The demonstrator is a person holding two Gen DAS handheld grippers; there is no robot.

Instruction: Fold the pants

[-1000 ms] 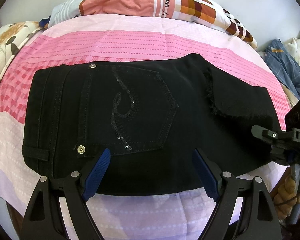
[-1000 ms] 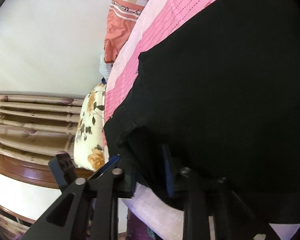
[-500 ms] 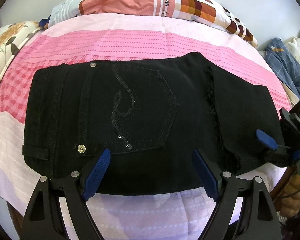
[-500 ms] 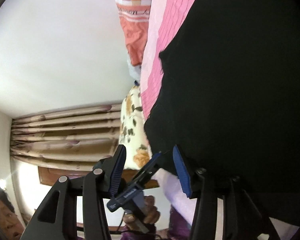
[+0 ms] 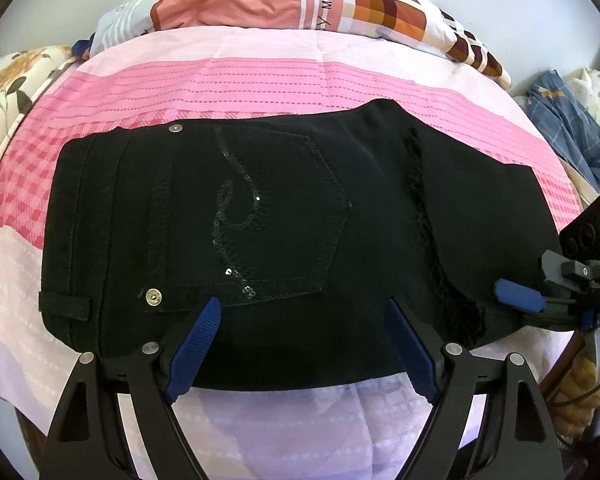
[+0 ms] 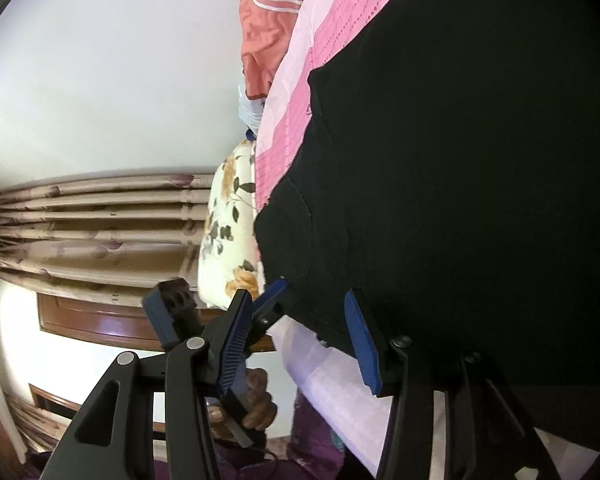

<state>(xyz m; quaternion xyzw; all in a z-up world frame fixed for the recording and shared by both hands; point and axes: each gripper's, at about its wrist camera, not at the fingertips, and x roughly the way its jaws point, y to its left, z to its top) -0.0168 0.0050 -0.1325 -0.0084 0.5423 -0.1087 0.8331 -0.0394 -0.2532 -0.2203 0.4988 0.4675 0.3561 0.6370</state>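
Observation:
Black pants (image 5: 284, 216) lie folded flat on the pink striped bedsheet (image 5: 240, 88), back pocket with a sequin swirl facing up. My left gripper (image 5: 304, 344) hovers open over the near edge of the pants, its blue pads spread wide with nothing pressed between them. My right gripper (image 5: 516, 300) sits at the pants' right end. In the right wrist view the pants (image 6: 460, 180) fill the right side. There the right gripper (image 6: 297, 296) stands open, and a corner of the black fabric lies loose between its pads. The left gripper (image 6: 272, 300) shows just beyond.
An orange checkered quilt (image 5: 300, 4) lies along the far edge of the bed. A floral pillow (image 5: 12, 80) sits at the left, and blue plaid clothes (image 5: 572, 132) are piled at the right. A curtain (image 6: 100, 220) hangs beyond, and a person's hand (image 6: 256, 412) holds the left gripper.
The right gripper was shut on the fabric at the pants' right end; it has opened and let go. The raised flap there now lies flat. The left gripper has not moved.

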